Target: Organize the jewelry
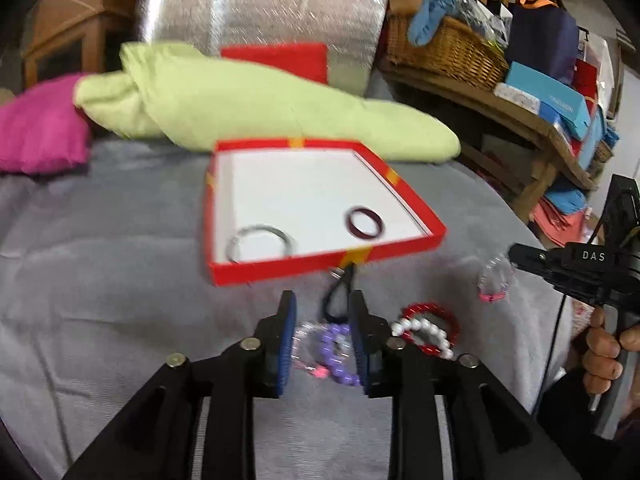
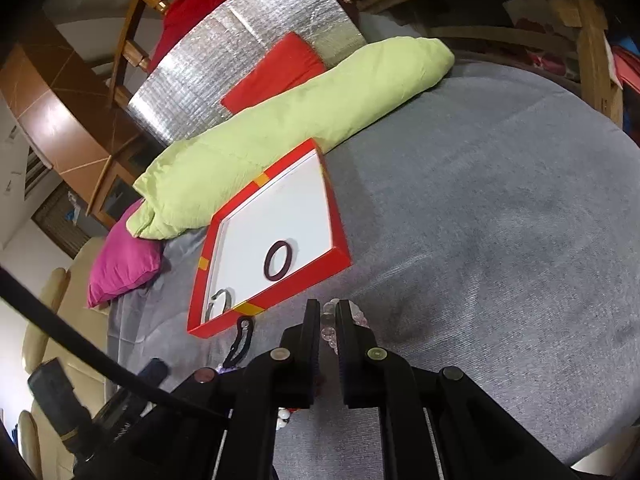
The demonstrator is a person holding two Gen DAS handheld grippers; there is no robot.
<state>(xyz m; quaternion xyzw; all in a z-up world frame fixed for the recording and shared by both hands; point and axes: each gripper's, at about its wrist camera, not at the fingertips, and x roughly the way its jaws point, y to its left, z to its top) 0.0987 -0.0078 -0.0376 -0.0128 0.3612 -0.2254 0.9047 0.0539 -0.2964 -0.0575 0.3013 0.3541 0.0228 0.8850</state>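
Observation:
A red box [image 1: 280, 270] with a white floor lies open on the grey cover and holds a grey bangle [image 1: 260, 240] and a dark red bangle [image 1: 364, 222]. My left gripper [image 1: 322, 306] is open just in front of it. Below its fingers lie a black cord loop [image 1: 338, 300] and a purple bead bracelet [image 1: 340, 348]. To their right lie a red bead bracelet [image 1: 430, 314] and a white one [image 1: 424, 330]. My right gripper [image 2: 328, 308] is shut on a clear bead bracelet [image 2: 329, 330], which dangles from its tips [image 1: 496, 276] in the left wrist view.
A long green pillow [image 1: 240, 96] lies behind the box, with a pink cushion [image 1: 40, 128] to its left. A silver foil pad [image 1: 260, 12] and a red cushion stand further back. A wicker basket [image 1: 444, 48] and stacked boxes fill the wooden shelf at right.

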